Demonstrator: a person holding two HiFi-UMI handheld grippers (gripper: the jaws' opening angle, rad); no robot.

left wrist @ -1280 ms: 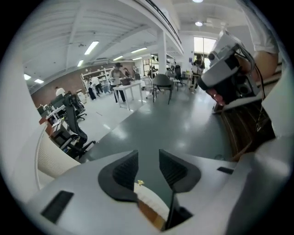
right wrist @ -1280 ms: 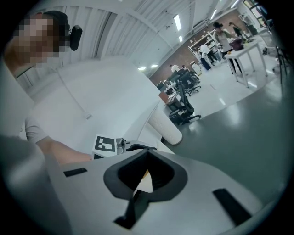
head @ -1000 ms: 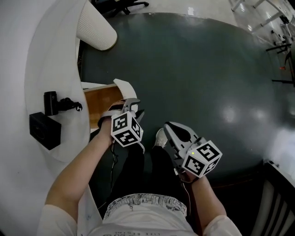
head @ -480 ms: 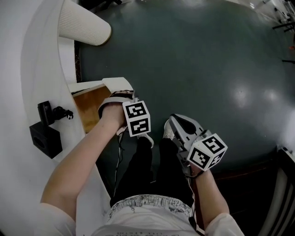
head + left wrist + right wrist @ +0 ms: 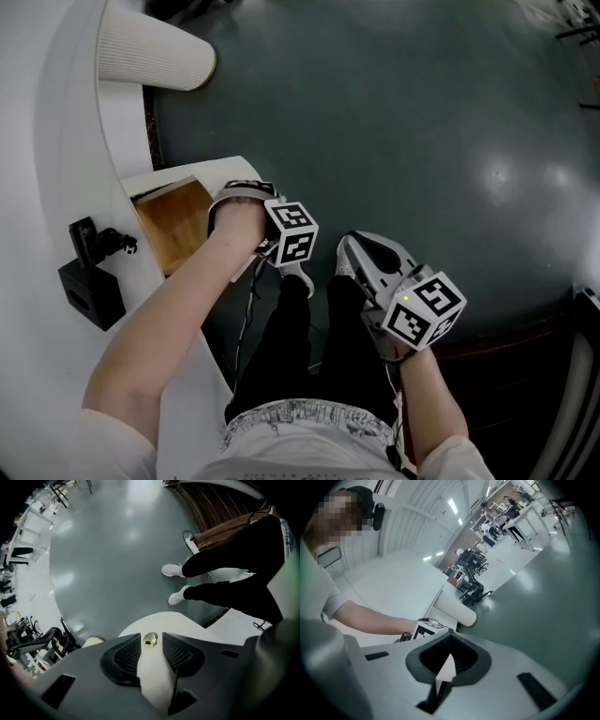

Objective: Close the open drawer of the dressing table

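1. White dressing table (image 5: 56, 141), its open drawer (image 5: 173, 220) lined in honey-brown wood, with a shiny gold knob (image 5: 150, 639) on the white front
2. Glossy dark grey-green floor (image 5: 422, 122) streaked with pale reflections
3. Grey left gripper (image 5: 151, 645) and right gripper (image 5: 449, 667) with black ribbed pads, each carrying a white cube printed with black square markers
4. Person in black trousers (image 5: 281, 347), white shoes (image 5: 173, 570) and a white top with a fine dark print
5. Matte black box (image 5: 89, 291) and a ribbed off-white cylinder (image 5: 155, 56)
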